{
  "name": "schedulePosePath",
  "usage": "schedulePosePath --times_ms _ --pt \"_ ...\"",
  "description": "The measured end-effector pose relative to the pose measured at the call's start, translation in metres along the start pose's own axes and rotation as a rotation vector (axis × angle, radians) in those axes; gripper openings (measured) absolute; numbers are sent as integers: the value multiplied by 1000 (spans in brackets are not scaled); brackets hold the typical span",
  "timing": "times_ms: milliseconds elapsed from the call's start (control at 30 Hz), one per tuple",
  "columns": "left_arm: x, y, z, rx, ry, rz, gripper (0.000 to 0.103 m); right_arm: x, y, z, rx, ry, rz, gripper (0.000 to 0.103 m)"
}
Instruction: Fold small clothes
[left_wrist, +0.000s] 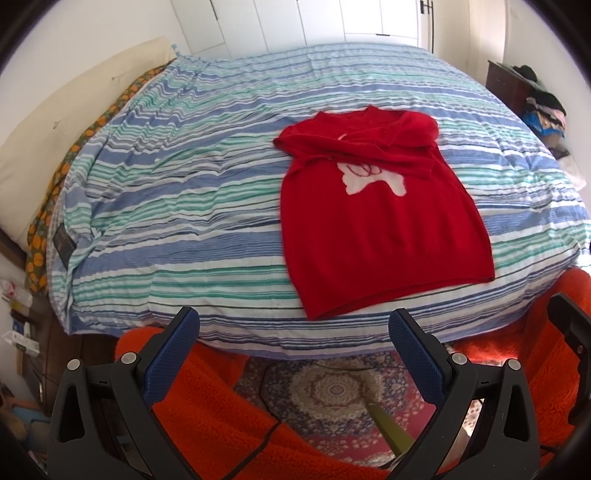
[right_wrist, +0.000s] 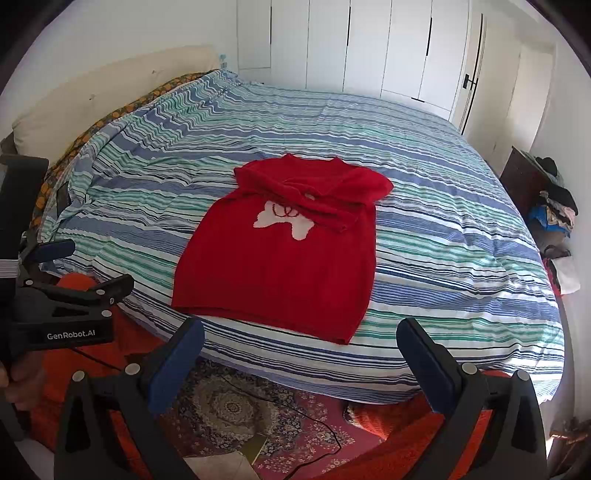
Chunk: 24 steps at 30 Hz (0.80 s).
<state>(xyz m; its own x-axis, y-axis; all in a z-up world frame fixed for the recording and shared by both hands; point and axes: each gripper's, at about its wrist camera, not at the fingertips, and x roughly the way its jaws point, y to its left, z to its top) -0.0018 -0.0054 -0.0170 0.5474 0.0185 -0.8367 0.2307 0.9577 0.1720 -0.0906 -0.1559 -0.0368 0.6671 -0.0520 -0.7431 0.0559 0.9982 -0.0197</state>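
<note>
A small red knit sweater (left_wrist: 380, 218) with a white shape on its chest lies flat on the striped bed cover (left_wrist: 177, 192), both sleeves folded across the chest, hem toward me. It also shows in the right wrist view (right_wrist: 280, 258). My left gripper (left_wrist: 293, 321) is open and empty, held off the bed's near edge, left of the hem. My right gripper (right_wrist: 301, 332) is open and empty, just short of the hem's right corner. The left gripper's body (right_wrist: 66, 295) shows at the left of the right wrist view.
The bed cover (right_wrist: 461, 258) has blue, green and white stripes. A cream headboard (left_wrist: 55, 129) runs along the left. A dark side table with piled clothes (right_wrist: 550, 210) stands at the right. White wardrobe doors (right_wrist: 369, 48) are behind. Orange fleece (left_wrist: 207, 413) and a patterned rug (left_wrist: 332, 391) lie below.
</note>
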Motion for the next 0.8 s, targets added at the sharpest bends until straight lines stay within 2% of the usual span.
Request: schedulePosePath --times_ms 267,467,800 --pt "0 2 0 -6 -4 -14 102 -4 0 2 7 -22 2 103" --pt "4 6 -1 -25 9 -65 102 -7 -5 3 29 -40 18 103" --pt "2 4 1 -25 -10 -79 102 -6 -15 1 72 -53 54 103"
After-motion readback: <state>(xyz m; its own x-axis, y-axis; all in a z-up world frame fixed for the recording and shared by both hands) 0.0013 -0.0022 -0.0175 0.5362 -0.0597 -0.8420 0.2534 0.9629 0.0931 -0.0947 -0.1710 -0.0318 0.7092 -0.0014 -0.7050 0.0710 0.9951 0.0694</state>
